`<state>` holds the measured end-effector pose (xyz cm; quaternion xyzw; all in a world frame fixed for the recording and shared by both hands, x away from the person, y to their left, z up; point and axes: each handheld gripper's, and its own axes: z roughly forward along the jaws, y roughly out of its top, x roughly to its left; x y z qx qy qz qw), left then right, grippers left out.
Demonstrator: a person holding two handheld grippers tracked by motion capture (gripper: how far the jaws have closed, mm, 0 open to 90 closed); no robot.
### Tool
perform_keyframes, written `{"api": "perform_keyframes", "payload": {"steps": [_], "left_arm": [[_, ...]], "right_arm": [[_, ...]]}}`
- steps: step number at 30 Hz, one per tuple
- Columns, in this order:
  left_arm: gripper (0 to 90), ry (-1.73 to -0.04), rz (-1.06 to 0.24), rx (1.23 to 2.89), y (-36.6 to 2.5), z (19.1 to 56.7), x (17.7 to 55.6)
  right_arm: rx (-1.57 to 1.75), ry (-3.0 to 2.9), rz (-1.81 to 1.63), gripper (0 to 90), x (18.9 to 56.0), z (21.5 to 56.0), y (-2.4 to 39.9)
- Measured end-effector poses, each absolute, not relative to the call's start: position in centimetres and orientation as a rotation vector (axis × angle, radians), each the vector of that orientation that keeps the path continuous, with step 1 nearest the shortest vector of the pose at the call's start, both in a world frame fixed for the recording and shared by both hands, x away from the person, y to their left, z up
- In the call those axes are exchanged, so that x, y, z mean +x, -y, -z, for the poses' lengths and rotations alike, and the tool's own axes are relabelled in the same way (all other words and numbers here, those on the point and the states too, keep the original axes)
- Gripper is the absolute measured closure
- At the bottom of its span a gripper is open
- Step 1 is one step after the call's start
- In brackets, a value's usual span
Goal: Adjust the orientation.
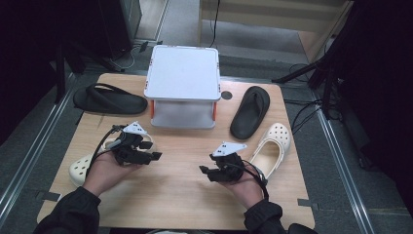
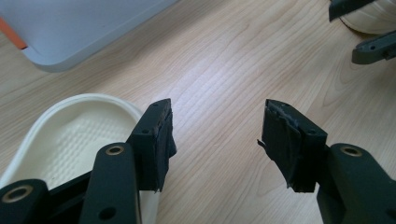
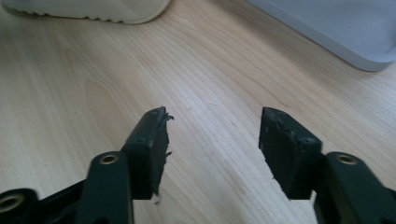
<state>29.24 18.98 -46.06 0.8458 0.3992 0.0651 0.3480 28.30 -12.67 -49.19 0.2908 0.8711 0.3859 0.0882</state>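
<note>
- Left gripper [image 1: 157,155]: held low over the wooden table [image 1: 180,195], jaws spread, bare wood between them, gripping nothing.
- Left cream clog [image 1: 80,168]: at the table's left edge, mostly under the left hand [image 1: 104,170]. In the left gripper view its open footbed [image 2: 70,140] sits just beside and partly behind one jaw; contact can't be judged from this angle.
- Right gripper [image 1: 203,169]: jaws apart with nothing between them, tips pointing toward the left gripper across the table's middle.
- Right cream clog [image 1: 270,148]: just beside the right hand [image 1: 246,187], toe pointing away from the person.
- White two-tier rack [image 1: 182,73]: back centre of the table.
- Black flip-flops: one [image 1: 109,100] left of the rack, one [image 1: 251,111] right of it, near the right clog.
</note>
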Motion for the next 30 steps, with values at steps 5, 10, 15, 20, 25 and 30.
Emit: {"api": "perform_keyframes", "payload": {"steps": [5, 10, 15, 20, 25, 30], "left_arm": [[43.2, -1.051, -0.182, 2.189, -19.7, 45.4, 29.3], [43.0, -1.062, -0.196, 2.177, -20.6, 44.8, 29.3], [43.0, -1.097, -0.225, 2.146, -22.5, 43.7, 29.3], [42.9, -1.124, -0.231, 2.125, -23.6, 43.1, 29.2], [42.8, -1.158, -0.256, 2.108, -25.0, 42.4, 28.8], [42.4, -1.187, -0.281, 2.091, -26.3, 42.0, 28.4]], "right_arm": [[0.884, -2.586, -1.153, 46.0, 28.3, 49.1, 12.7], [0.907, -2.587, -1.168, 45.6, 28.5, 49.1, 12.8], [0.921, -2.600, -1.151, 44.3, 28.6, 49.4, 12.8], [0.913, -2.602, -1.155, 44.0, 28.6, 49.4, 12.7], [0.900, -2.617, -1.149, 43.9, 28.7, 49.5, 12.4], [0.886, -2.628, -1.156, 43.8, 28.8, 49.6, 12.1]]}}
